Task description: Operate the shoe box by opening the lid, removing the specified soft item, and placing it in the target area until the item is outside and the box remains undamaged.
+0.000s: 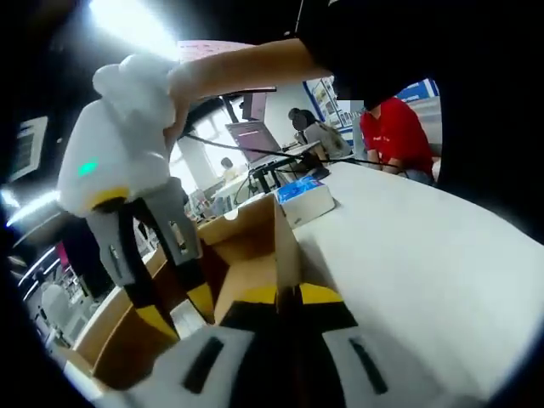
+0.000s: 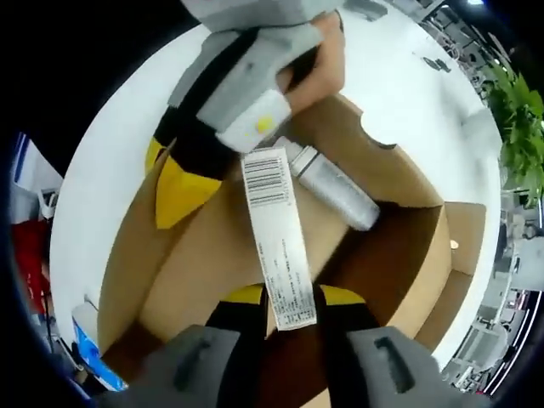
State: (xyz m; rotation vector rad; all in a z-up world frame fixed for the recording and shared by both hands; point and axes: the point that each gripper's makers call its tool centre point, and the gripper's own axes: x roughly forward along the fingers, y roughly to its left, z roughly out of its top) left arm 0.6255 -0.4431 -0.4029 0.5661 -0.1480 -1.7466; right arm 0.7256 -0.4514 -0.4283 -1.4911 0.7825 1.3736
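The shoe box (image 2: 374, 246) lies open on the white table (image 1: 425, 263), plain brown cardboard, light and thin-walled by the look of it, so its walls would probably buckle under a hard pinch. In the right gripper view a long white paper tag (image 2: 279, 246) with a barcode runs up from between the right gripper (image 2: 293, 297) jaws, which sit nearly closed on its lower end; the tag looks limp and easy to tear, so a hold low on it seems fair, with a gentle pull. Inside the box, just right of the tag, lies a silvery cylinder (image 2: 336, 189); whether the tag belongs to the soft item I cannot tell, and the item itself is not plain. The left gripper (image 1: 287, 296) is closed on the near wall of the box, steadying it. The far side shows a small blue-and-white carton (image 1: 304, 197) on the table, desks, a person in red (image 1: 393, 136) and a green plant (image 2: 514, 127)
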